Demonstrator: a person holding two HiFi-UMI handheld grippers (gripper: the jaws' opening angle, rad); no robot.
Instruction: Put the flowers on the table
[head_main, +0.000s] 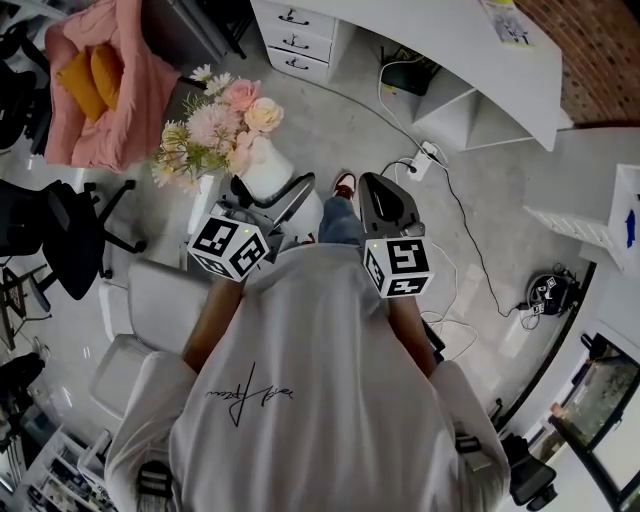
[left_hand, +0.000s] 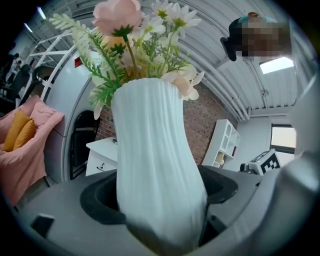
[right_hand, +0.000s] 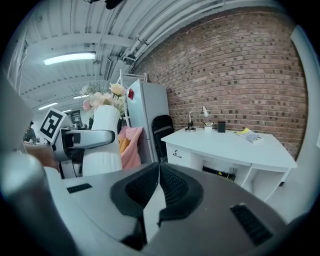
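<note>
A white ribbed vase (left_hand: 155, 165) with pink and white flowers (left_hand: 135, 45) stands upright between the jaws of my left gripper (left_hand: 160, 210), which is shut on its lower body. From the head view the flowers (head_main: 215, 125) and vase (head_main: 265, 165) hang over the floor in front of me, with the left gripper (head_main: 270, 200) round the vase. My right gripper (head_main: 385, 205) is beside it, shut (right_hand: 157, 187) with nothing in it. The right gripper view shows the vase (right_hand: 102, 145) at the left and the white table (right_hand: 235, 145) ahead to the right.
The white table (head_main: 450, 50) has a drawer unit (head_main: 300, 40) under it and a lamp (right_hand: 192, 122) and papers (right_hand: 247, 134) on top. Cables (head_main: 450, 200) lie on the floor. A chair under pink cloth (head_main: 100, 80) and a black office chair (head_main: 60, 230) stand at the left.
</note>
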